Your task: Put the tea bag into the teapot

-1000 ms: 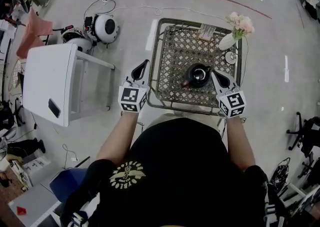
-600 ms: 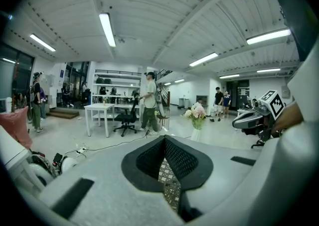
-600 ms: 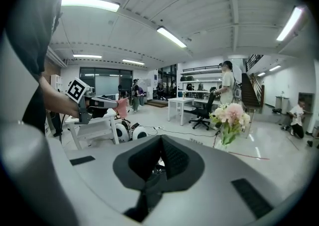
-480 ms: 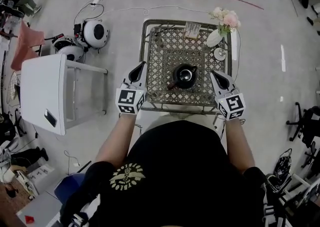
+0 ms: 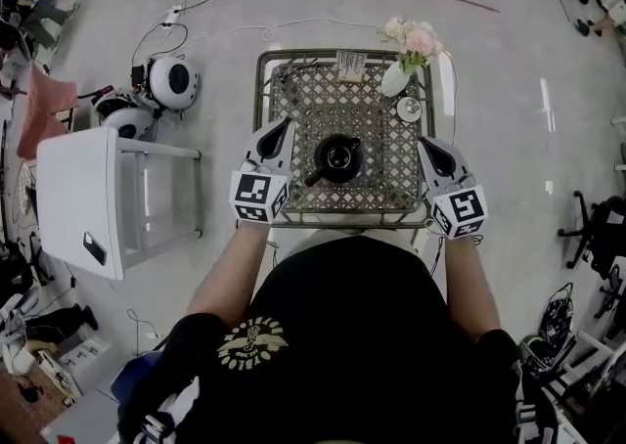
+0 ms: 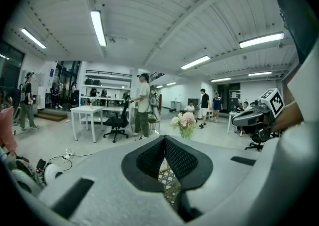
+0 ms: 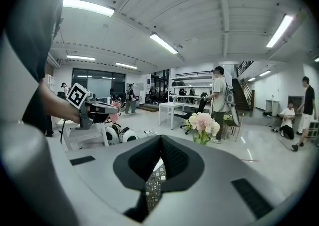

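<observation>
A black teapot [image 5: 337,156] with no lid on stands in the middle of the metal lattice table [image 5: 377,193]. A small flat packet, maybe the tea bag [image 5: 350,67], lies at the table's far edge. My left gripper [image 5: 282,127] hovers at the table's left edge, level with the teapot, and my right gripper [image 5: 424,145] at the right edge. In the left gripper view the left gripper [image 6: 164,140] has its jaws together with nothing between them. The right gripper [image 7: 160,141] looks the same in its own view. Both point level across the room.
A vase of pink flowers [image 5: 407,49] and a small round white dish [image 5: 409,110] stand at the table's far right. A white side table [image 5: 88,193] is on the left, round white devices [image 5: 171,80] and cables lie on the floor. Several people stand in the background.
The table and teapot have slid left and down in the head view. Both grippers now flank the teapot at the table's side edges, jaws unchanged.
</observation>
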Available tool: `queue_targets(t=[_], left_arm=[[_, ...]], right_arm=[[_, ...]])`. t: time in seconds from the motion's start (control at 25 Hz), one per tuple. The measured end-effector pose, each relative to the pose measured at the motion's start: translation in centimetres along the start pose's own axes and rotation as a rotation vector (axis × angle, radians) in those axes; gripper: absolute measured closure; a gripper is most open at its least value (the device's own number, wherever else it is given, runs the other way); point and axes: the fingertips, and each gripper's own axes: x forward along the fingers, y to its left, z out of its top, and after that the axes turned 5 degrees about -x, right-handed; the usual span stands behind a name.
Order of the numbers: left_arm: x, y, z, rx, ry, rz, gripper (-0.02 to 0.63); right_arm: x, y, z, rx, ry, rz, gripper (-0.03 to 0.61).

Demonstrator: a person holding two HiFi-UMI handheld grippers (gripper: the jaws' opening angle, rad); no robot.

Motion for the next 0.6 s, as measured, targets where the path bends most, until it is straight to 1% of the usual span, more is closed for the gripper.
queue_targets(t=[0.16,0.28,0.44,0.6], left_arm=[[0.8,-1.4,2.2,0.031,-0.034,-0.014,0.617],[1.2,-1.8,3.2,0.055,-0.042,-0.013,0.617],[1.2,-2.0,4.0,0.077,-0.048,-0.008,0.617],[0.1,-1.7,3.7,0.067,-0.035,0.006,0.617]], right_arm=[[-0.7,-1.0,0.8,-0.009,-0.016,0.002,0.569],[-1.2,-1.4,1.1,-0.002,-0.026,0.000,0.569],[-1.5,-1.5,1.5,0.005,-0.047,0.002,0.569],[-1.3,-0.9,1.3,0.020,-0.058,0.005,0.569]])
